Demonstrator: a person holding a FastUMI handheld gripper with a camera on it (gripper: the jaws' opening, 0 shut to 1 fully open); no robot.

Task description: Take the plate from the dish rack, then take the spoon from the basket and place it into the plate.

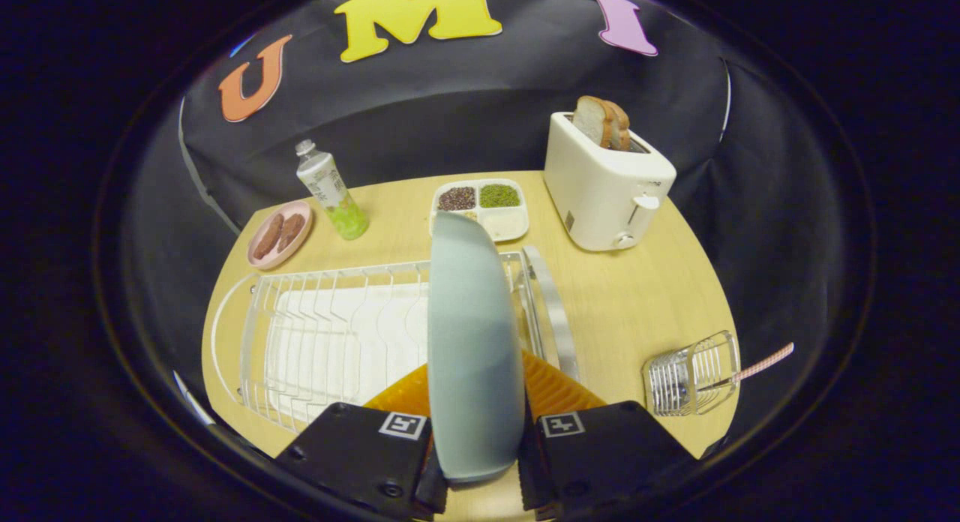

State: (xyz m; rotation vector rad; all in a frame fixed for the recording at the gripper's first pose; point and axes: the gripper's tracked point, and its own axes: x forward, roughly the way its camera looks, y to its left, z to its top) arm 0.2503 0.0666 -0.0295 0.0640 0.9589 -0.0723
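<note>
Tool (480, 462) grips plate (472, 342) above wooden table (630, 304)

One fisheye camera, riding on the gripper I hold, looks forward and down over a wooden table.

I see from just behind the gripper (480, 462), whose two fingers sit at the bottom centre of the frame and are closed against a pale plate (472, 349) that stands on edge very near the lens and splits the middle of the picture. Beyond it, left of centre, the white dish rack (330, 334) is close below me. The wire basket (690, 376) sits at lower right. Farther off, the toaster (604, 181) stands at upper right, and the bottle (330, 192) at upper left. The table (630, 297) curves away under the lens's bulge.
</note>
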